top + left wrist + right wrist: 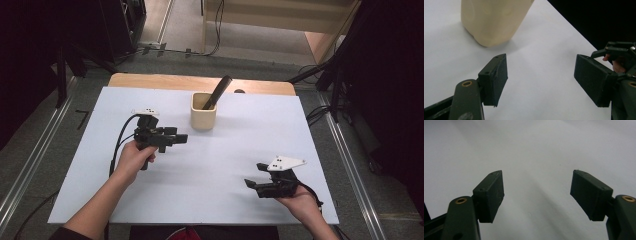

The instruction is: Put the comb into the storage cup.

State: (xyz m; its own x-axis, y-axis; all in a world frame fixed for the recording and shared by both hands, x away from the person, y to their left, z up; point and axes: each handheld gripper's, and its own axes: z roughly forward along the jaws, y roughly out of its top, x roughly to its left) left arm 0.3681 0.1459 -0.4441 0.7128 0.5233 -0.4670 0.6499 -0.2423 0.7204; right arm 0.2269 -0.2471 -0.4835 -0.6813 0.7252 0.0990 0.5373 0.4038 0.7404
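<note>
resting on a white table (210, 165), a cream cup (203, 114) stands upright near the far edge, a little left of the middle. a dark, flat-handled tool (217, 93) leans out of it, tilted toward the far right; what kind of tool it is cannot be told from here. a strip of bare wood (200, 82) shows at the far edge of the table, beyond the white surface.

the left gripper (175, 138) is held above the table by the person's left hand (134, 158), near the cup and on its near-left side, with its jaws pointing to the right. in the left gripper view its two black jaws stand wide apart with nothing between them, just white table below, and the cup's lower wall (495, 21) sits ahead and to the left, not touching either jaw. farther off at the right of that view is the other gripper (617, 51) with a bit of the hand behind it.

the right gripper (255, 175) is held low near the front right part of the table by the right hand (300, 200), well apart from the cup, jaws pointing left. in the right gripper view (537, 192) its jaws are also spread wide and hold nothing, over plain white surface.
</note>
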